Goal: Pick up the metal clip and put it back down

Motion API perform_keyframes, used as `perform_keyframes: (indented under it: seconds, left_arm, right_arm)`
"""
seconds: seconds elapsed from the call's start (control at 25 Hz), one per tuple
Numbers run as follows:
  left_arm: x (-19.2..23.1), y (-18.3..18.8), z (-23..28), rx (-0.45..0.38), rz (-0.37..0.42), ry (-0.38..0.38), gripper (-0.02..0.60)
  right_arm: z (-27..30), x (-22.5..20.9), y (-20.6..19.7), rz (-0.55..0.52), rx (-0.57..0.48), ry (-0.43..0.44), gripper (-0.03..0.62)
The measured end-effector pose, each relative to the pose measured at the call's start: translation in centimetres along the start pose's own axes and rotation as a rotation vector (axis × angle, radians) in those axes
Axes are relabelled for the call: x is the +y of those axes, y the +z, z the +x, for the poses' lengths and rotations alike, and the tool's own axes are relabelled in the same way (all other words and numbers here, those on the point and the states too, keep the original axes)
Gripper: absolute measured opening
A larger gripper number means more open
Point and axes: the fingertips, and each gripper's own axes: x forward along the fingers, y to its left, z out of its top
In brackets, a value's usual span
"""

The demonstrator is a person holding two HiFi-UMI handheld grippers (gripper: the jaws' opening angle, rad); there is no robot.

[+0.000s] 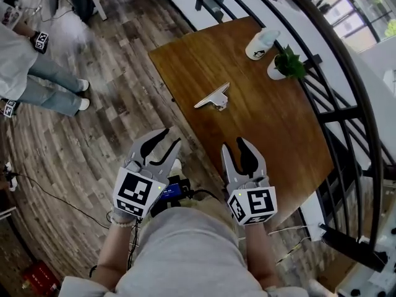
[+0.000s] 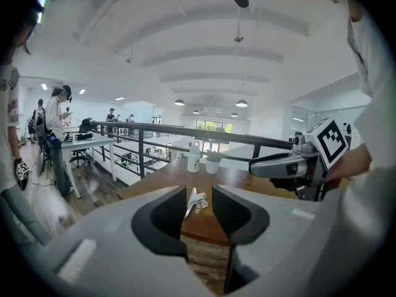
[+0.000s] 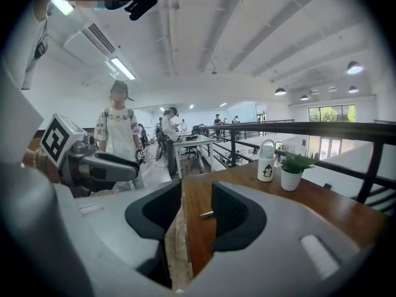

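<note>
left gripper [image 1: 168, 138] hangs over the plank floor and right gripper [image 1: 236, 145] over the wooden table's [image 1: 278, 129] near edge, each with jaws apart and empty. metal clip [image 1: 213, 97] lies on the table ahead of both, untouched, well apart from the white bottle [image 1: 261, 44] and potted plant [image 1: 286, 64].
</note>
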Motion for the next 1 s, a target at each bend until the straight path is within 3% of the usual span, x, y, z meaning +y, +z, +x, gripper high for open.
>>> perform_keyframes:
  seconds: [0.48,0.76,1.0]
  left_arm:
    - [2.2,-0.1,2.8,0.024,-0.023,-0.068,0.121]
    - [1.8,0.3,4.8,0.039,-0.018,-0.073,0.121]
    - [1.8,0.4,6.3,0.062,-0.076,-0.063,0.121]
  right_arm:
    - [2.5,-1.1,0.4,0.013,0.036,-0.054,0.164]
    - [3.5,-2.6,0.0,0.039,0.049,-0.04,0.164]
    - [4.7,-3.7,0.0,0.06,0.066,-0.003,0.164]
